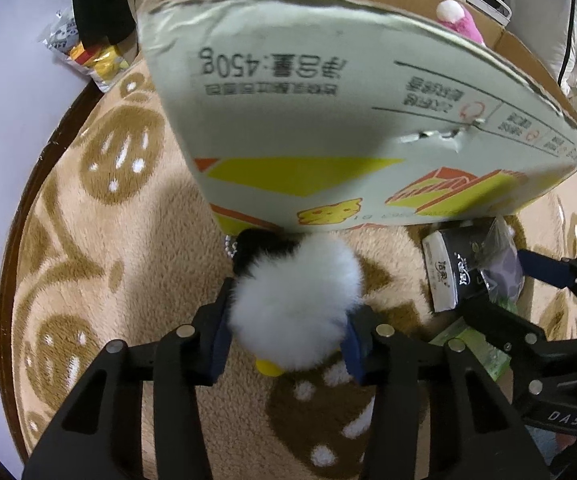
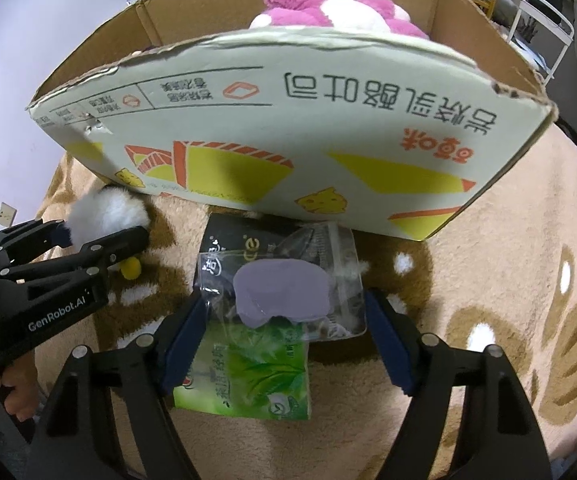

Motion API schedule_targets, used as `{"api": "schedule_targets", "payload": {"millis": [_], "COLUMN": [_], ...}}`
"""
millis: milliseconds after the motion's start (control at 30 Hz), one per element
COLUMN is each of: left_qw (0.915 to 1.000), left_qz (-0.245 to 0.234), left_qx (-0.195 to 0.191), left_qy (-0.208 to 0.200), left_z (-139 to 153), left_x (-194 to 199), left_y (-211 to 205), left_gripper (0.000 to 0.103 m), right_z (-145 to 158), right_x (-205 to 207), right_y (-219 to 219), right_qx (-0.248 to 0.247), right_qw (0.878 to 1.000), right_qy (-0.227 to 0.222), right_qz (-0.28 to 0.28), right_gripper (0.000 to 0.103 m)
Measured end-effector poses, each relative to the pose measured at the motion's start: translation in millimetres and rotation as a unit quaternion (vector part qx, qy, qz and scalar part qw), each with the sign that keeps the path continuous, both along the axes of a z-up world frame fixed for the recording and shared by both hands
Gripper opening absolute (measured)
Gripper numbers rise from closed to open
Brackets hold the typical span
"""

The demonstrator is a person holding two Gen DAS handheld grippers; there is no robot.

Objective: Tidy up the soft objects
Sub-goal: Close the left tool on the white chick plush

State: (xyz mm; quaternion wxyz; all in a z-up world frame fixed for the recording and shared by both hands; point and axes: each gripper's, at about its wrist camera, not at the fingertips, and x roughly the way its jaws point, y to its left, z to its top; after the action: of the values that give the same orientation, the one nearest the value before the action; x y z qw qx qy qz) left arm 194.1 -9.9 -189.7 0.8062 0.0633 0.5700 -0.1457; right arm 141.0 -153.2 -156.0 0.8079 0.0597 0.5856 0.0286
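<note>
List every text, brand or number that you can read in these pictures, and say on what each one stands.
"净含量:450g", upside down: cardboard box
"GenRobot.AI": left tool
"DAS", upside down: right tool
Large upside-down Chinese characters on the box and print on the black tissue pack and green tissue pack: not reliably readable.

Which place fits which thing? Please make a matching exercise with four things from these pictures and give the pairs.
Things:
1. pink plush
2. white plush
3. clear bag
4. green pack

Places:
A. partly under the clear bag
B. inside the box
C. between the right gripper's open fingers
D. squeezed in the left gripper

Pairs: 1-B, 2-D, 3-C, 4-A
</note>
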Motion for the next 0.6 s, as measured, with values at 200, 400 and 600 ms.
{"api": "schedule_targets", "payload": {"millis": [200, 400, 600], "left_qw": [1.0, 1.0, 0.9999], "left_qz": [0.003, 0.003, 0.008], "left_qx": [-0.001, 0.002, -0.004], "left_qy": [-0.001, -0.006, -0.007], "left_z": [0, 4, 8], "left_x": [-6, -9, -11], "left_y": [-5, -6, 2], "left_gripper": [0.044, 0.037, 0.035], "right_z": [1, 4, 9], "right_x": [0, -4, -14], "right_y": [-6, -11, -13], "right_qx": [0.003, 0.005, 0.018], "right_qw": [1.0, 1.0, 1.0], "right_qy": [0.0, -0.008, -0.01], "right_qz": [-0.009, -0.011, -0.01], "right_gripper": [0.082, 0.08, 0.064]}}
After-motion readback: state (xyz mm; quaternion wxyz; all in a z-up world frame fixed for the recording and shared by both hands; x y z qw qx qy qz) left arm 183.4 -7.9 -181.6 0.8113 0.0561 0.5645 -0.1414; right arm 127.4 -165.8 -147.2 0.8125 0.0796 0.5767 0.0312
